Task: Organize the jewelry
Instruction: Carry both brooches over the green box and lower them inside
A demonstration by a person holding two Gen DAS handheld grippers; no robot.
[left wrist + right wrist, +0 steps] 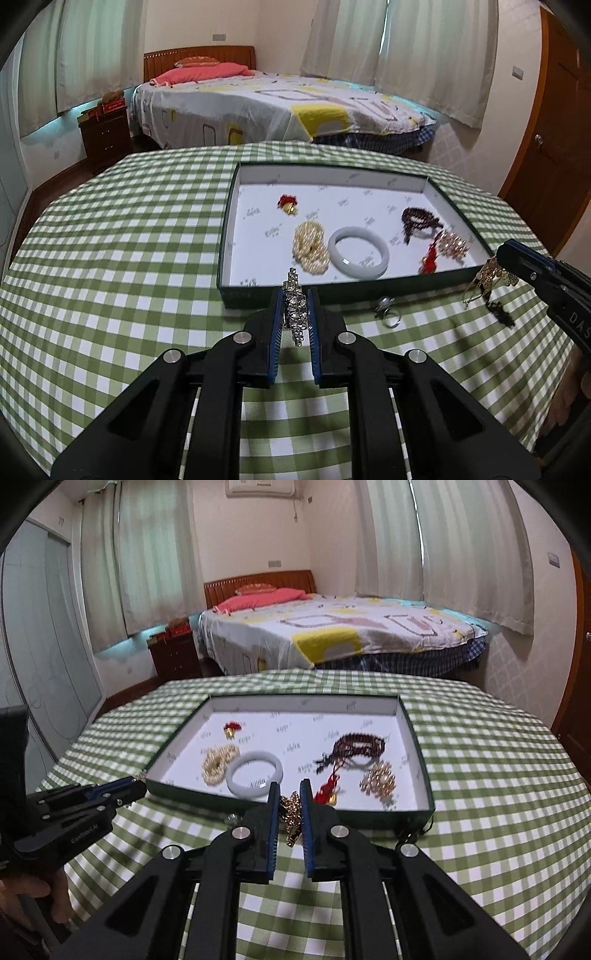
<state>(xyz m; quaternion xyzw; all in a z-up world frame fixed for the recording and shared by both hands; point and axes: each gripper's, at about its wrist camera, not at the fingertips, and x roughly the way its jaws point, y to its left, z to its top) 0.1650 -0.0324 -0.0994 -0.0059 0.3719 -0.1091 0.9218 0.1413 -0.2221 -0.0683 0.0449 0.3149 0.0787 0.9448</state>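
On the green-checked tablecloth point(147, 229), you are clamping the rhinestone hair clip point(295, 306) in your left gripper point(295, 295) just before the shallow box point(332, 291), while your right gripper point(289, 794) is pinching the gold chain point(290, 812) beside a loose ring point(388, 314).

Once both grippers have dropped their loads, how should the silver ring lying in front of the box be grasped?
Pinch the silver ring across its band, coming down from above. It lies nearly flat on the checked tablecloth, close to the box wall, so a side approach looks cramped. Avoid the stone end.
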